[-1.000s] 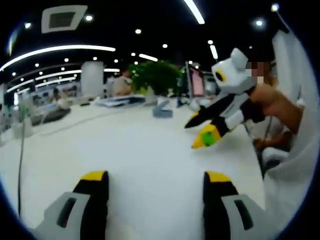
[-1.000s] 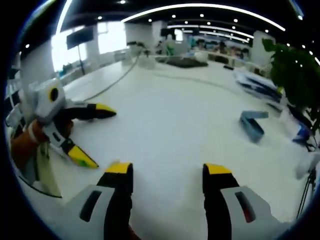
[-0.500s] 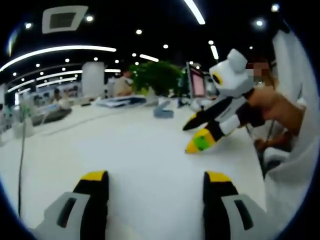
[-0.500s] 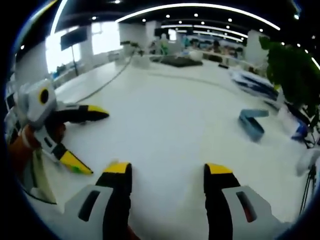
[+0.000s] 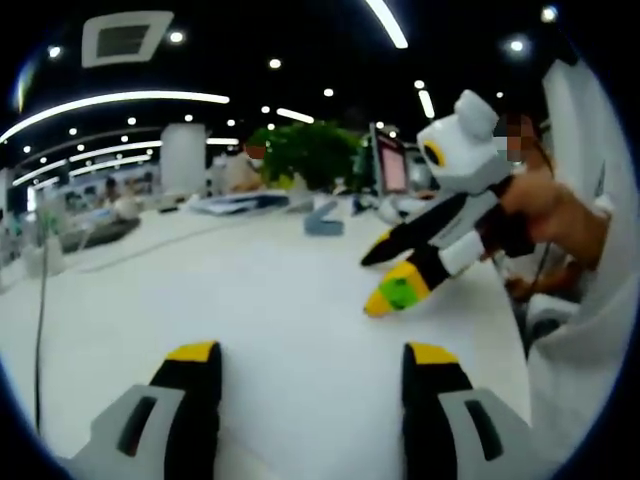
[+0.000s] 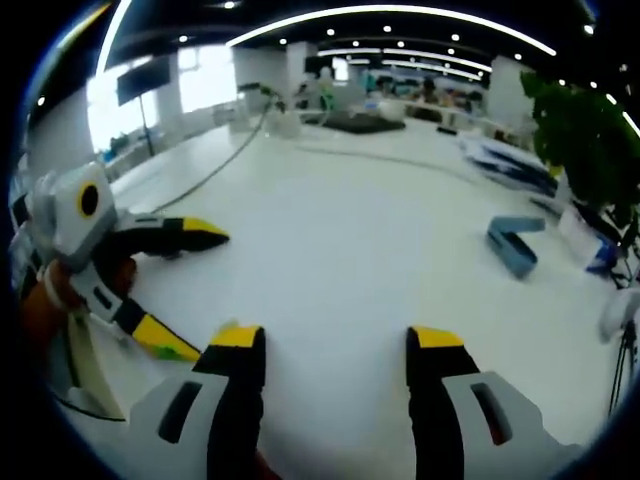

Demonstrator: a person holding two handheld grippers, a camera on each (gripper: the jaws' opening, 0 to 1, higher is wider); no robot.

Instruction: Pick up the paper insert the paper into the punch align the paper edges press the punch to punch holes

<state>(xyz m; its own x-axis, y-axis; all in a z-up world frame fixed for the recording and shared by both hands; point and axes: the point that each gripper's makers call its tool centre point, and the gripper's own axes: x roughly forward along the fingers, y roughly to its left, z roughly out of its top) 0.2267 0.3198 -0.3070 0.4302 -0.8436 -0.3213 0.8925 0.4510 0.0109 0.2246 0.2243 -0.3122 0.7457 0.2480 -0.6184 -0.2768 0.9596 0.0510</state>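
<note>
A: Left gripper view, left to right?
B: Item one — thin cable [image 5: 42, 330] running along the white table [image 5: 290, 300] at far left. Item two — left gripper [image 5: 305, 365], black jaws with yellow tips, spread wide, nothing between them, above bare tabletop. Item three — blue punch [image 5: 325, 216] far back on the table, near the green plant [image 5: 312, 152]. Item four — right gripper [image 5: 385, 275] entering from the right, held in a hand [image 5: 545, 205], jaws parted, tips pointing down-left toward the table.

A: Right gripper view, same order?
B: Item one — left gripper [image 6: 195, 295] at the left edge, jaws apart; the upper one lies low over the table [image 6: 340, 220], the lower carries a green patch by its yellow tip. Item two — right gripper [image 6: 335, 345], jaws wide, holding nothing. Item three — the punch [image 6: 515, 245] toward the right, well apart from both grippers, lying alone on the white surface. Item four — plant [image 6: 585, 135] at the right rim.

A: And the paper?
B: Cannot tell — no sheet can be made out against the white top.
</note>
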